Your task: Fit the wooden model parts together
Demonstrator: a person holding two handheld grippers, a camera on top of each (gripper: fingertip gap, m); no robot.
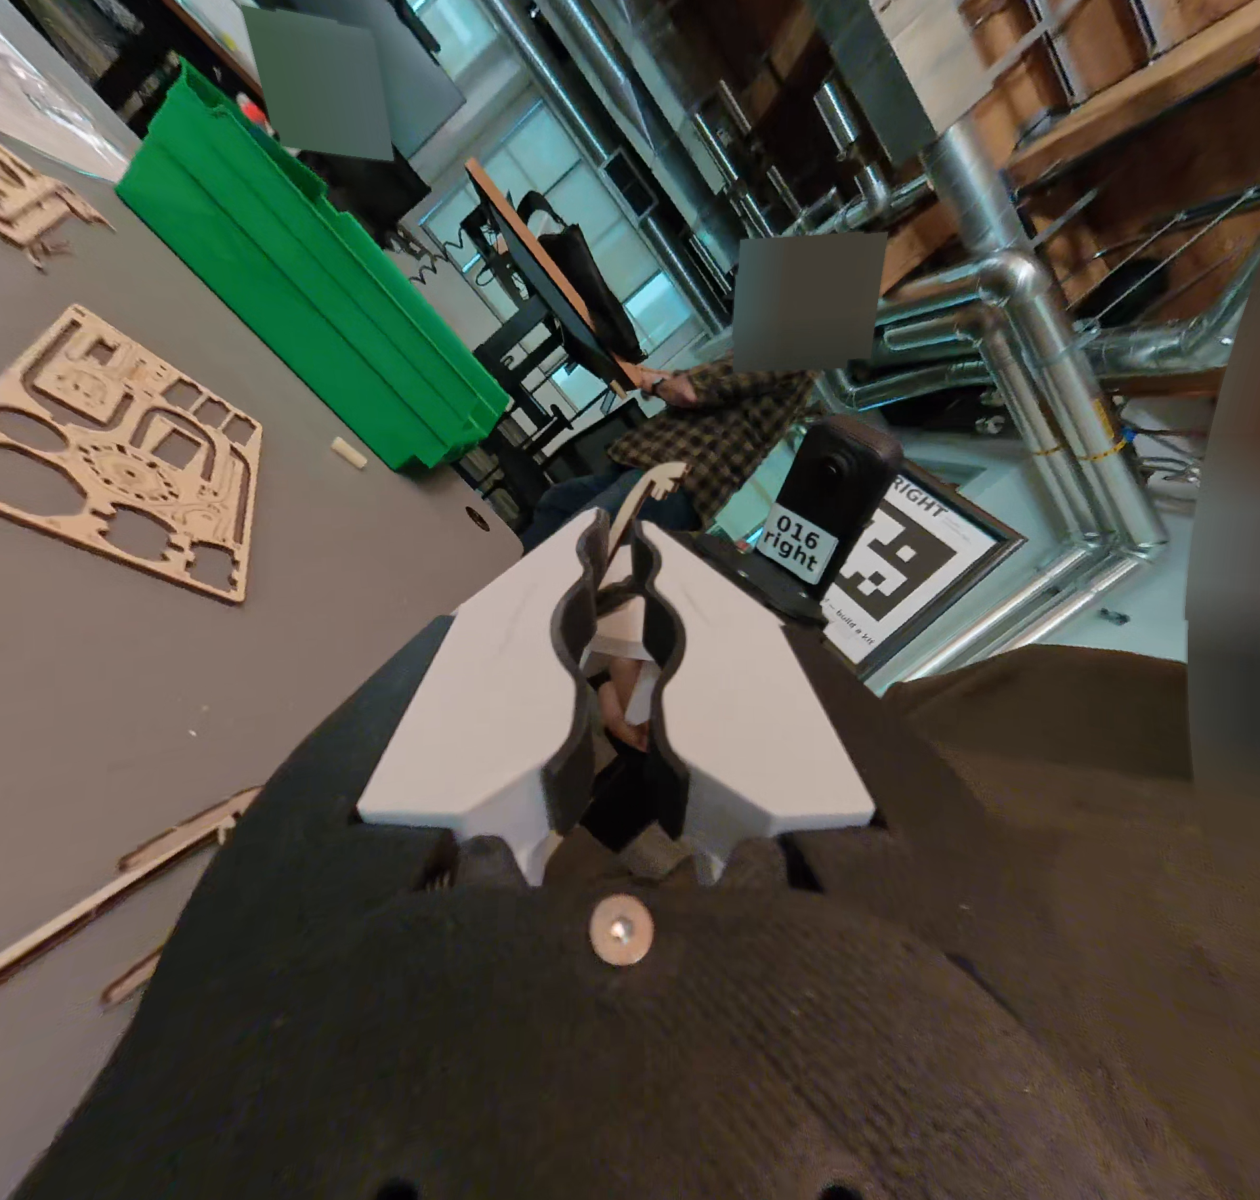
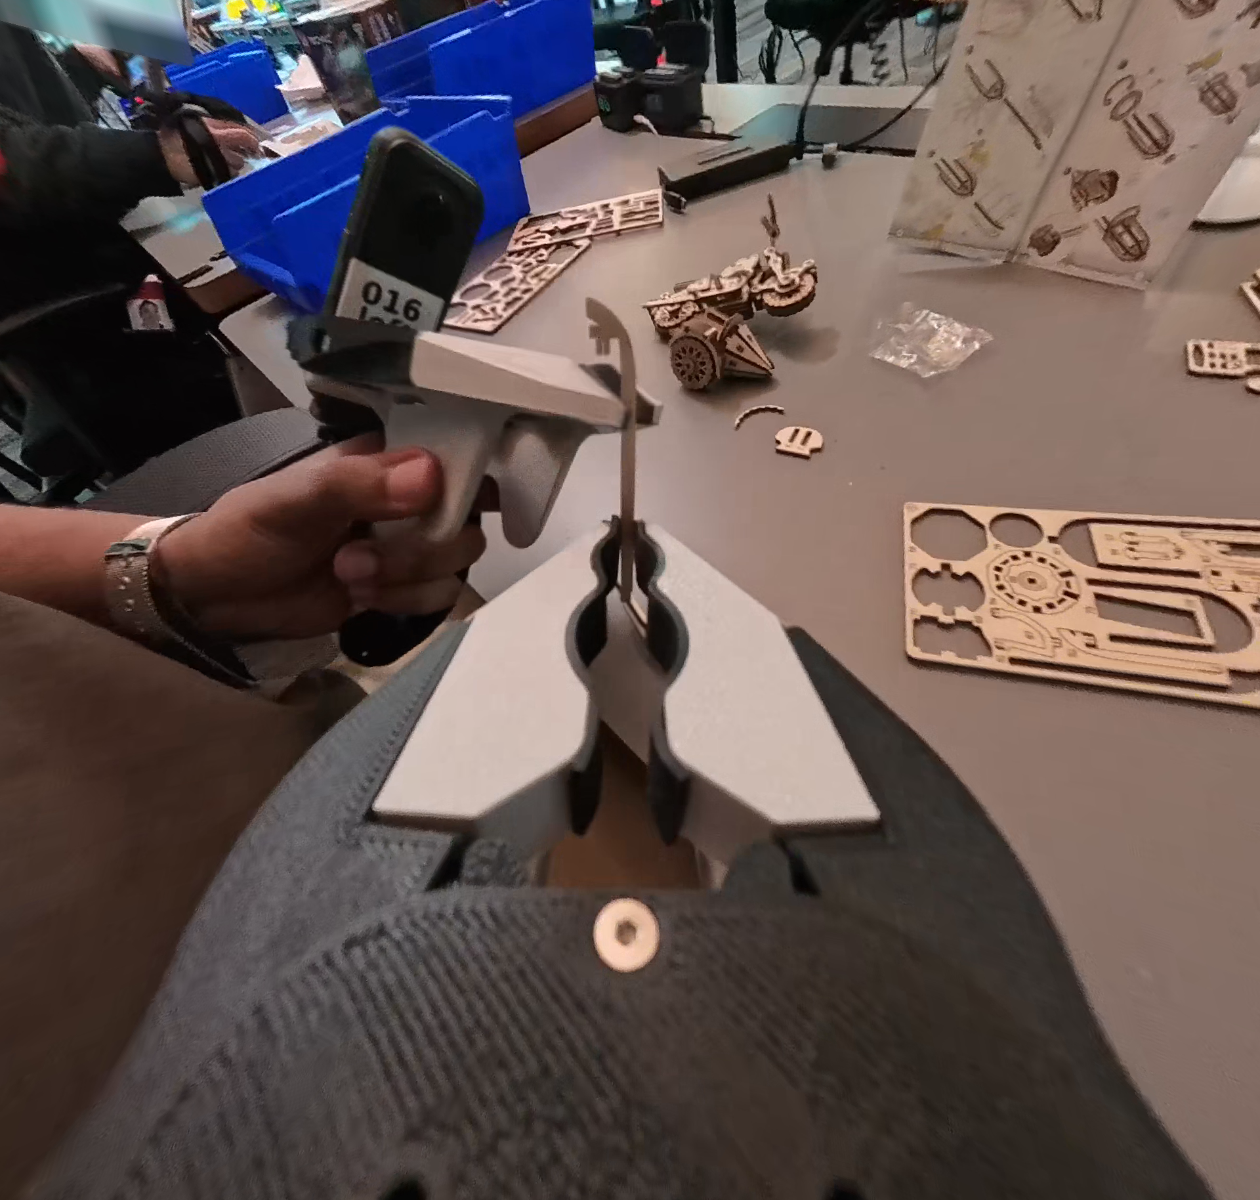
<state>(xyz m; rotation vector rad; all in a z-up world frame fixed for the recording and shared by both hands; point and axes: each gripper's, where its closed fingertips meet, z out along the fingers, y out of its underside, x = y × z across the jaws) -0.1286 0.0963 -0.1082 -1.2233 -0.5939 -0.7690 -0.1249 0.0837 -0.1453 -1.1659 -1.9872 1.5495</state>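
So the grey table (image 2: 1023, 431) takes up most of the right wrist view, and the big picture is that the build looks maybe halfway, going only by what's lying around: a part-assembled wooden model (image 2: 726, 321) with spoked wheels sits in the upper middle of that frame, while several punched-out wooden sheets (image 2: 1084, 601) on the right edge and upper middle still hold plenty of unused bits. 2 small loose cutouts (image 2: 798, 441) lie just below the model, not fitted to anything. The piece being worked on is a long thin wooden strip (image 2: 626, 444) with a notched hook at its top end, standing near upright at frame centre, well off the table. Both tools are clamped on it: the left gripper (image 2: 624, 410) pinches it partway up, and the right gripper (image 2: 624, 553) grips its lower end. I think a second small part may sit between the right gripper's jaws, but it's too cramped in there to be sure. The left wrist view adds a green bin (image 1: 307, 280) upper left, and shows the strip's hooked tip (image 1: 658, 478) poking out past the left gripper (image 1: 617, 540); it doesn't show the model at all. Only the right view shows the blue bins (image 2: 409, 165) upper left and the clear plastic bag (image 2: 927, 342).
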